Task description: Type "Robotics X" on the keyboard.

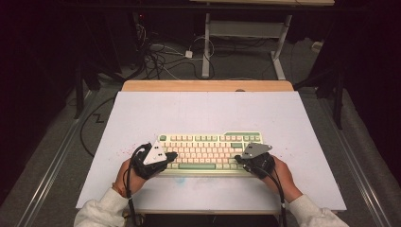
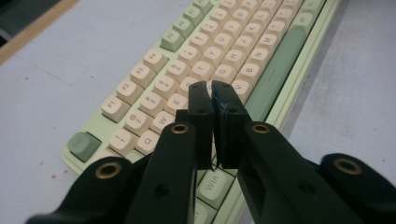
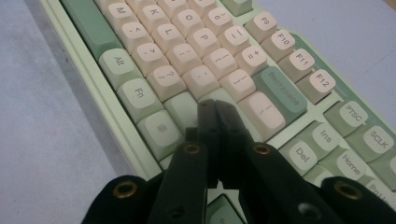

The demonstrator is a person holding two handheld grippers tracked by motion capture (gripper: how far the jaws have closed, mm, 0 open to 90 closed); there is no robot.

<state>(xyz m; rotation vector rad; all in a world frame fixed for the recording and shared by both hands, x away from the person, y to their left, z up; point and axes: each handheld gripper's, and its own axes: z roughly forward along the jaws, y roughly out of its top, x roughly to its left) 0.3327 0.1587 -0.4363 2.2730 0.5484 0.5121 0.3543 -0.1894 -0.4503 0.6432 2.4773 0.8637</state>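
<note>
Both tongs were seen low in the centre of the high view, one at each end of a keyboard [image 1: 208, 150]. The left tongs [image 1: 171, 155] were held by the left hand [image 1: 131, 174] at the lower left corner of the keyboard, and the right tongs [image 1: 238, 161] were held by the right hand [image 1: 279, 174] at its lower right part.

In the left gripper view, the jaws of the left tongs [image 2: 211, 91] were pressed almost together, with only a thin slit between them, and nothing was pinched. Their tips were placed over the cream letter keys, just above the green space bar [image 2: 275, 63]. Whether a key was touched could not be told.

In the right gripper view, the jaws of the right tongs [image 3: 215, 108] were pressed together as well, and nothing was held. Their tips were seen over the keys just below the green Backspace key [image 3: 282, 92], in the middle of the frame.

The keyboard, pale green with cream keys, was laid flat on the white desk [image 1: 203, 111], in the lower middle of the high view, with its long side parallel to the near edge. White sleeves [image 1: 101, 213] were seen at the bottom corners.
</note>
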